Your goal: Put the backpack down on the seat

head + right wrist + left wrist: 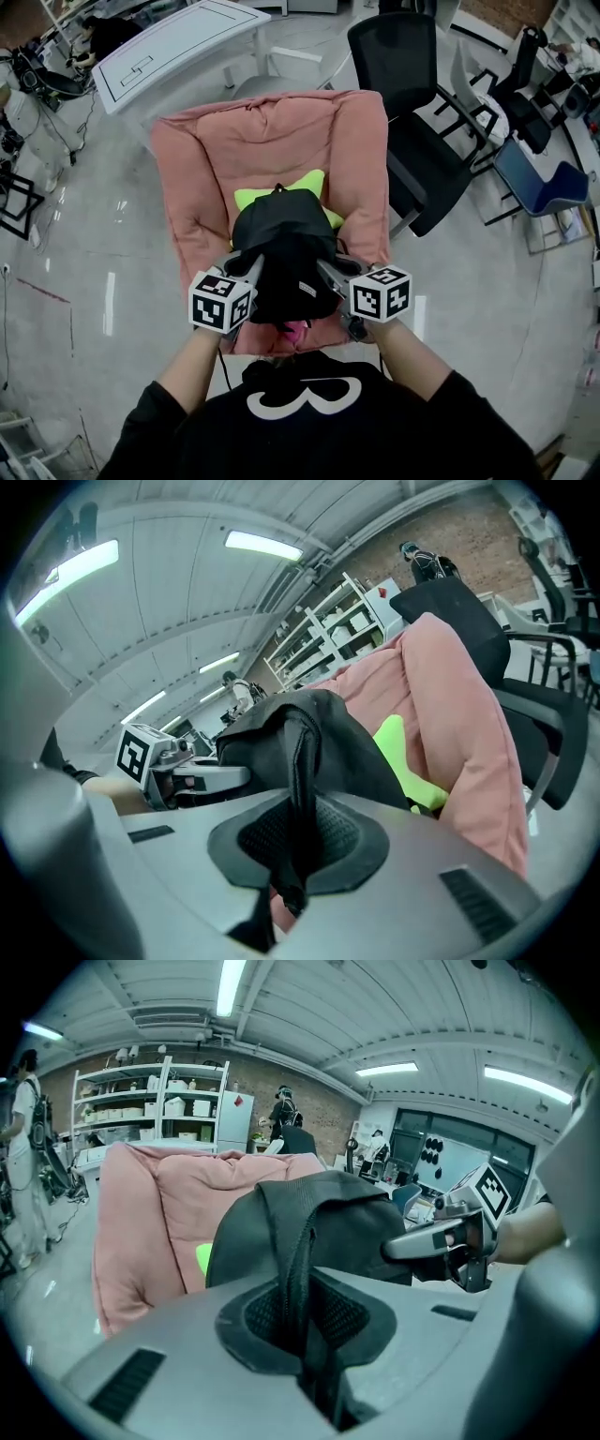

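1. While both grippers are clamped on it, the black backpack hangs over the front half of the pink seat; whether its bottom touches the cushion cannot be told
2. The left gripper has its jaws pressed together on a black strap of the pack, and the webbing runs up out of the pads
3. The right gripper is almost closed, pinching a thicker fold of black strap between its pads
4. In the head view the grippers flank the pack's near end, one on each side
5. A lime-green piece shows just behind the pack, against the seat's back; whether it belongs to the pack is unclear
6. A black office chair stands just right of the seat, and a white table stands beyond the seat, to the left
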A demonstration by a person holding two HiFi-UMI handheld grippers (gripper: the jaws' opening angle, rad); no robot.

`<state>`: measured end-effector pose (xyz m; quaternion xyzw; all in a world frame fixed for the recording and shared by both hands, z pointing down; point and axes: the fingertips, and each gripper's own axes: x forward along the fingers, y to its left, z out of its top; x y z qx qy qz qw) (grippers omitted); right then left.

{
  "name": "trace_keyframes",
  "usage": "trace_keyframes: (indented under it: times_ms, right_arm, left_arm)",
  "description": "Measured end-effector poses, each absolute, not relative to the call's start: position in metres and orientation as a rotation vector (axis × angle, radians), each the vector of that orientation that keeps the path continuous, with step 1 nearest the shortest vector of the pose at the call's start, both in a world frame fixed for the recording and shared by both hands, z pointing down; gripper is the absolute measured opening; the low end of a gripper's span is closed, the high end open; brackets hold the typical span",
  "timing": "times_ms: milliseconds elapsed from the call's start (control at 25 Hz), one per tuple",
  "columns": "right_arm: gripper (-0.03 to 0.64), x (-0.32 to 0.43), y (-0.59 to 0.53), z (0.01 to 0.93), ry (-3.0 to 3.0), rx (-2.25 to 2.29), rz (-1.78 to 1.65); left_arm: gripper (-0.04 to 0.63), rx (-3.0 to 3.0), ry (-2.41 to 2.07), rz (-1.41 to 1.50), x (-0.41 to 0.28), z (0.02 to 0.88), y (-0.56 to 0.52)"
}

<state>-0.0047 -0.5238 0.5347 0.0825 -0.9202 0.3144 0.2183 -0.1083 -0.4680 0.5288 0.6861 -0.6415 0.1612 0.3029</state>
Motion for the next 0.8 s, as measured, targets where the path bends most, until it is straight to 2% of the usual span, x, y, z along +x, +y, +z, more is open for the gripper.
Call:
trace_keyframes:
  times_ms: [280, 440, 680, 800]
  right_arm:
    - [0.028, -0.007, -0.525, 0.551, -2.474, 0.165, 0.867]
    - [0.036, -0.005, -0.526, 0.548, -2.431, 0.161, 0.942]
    - [0.174, -0.004, -0.532, 0.52, -2.499, 0.209, 0.861]
    - [0.178, 0.0, -0.528, 0.504, -2.538, 0.207, 0.807]
  left_arm:
    - [0.031, 1.75, -1.759, 0.442, -0.112, 0.543, -0.465]
    - [0.111, 1.707, -1.757, 0.359, -0.113, 0.539, -0.461]
    - [0.254, 1.665, -1.813, 0.268, -0.125, 0.527, -0.447]
    - [0.278, 1.654, -1.831, 0.237, -0.13, 0.522, -0.435]
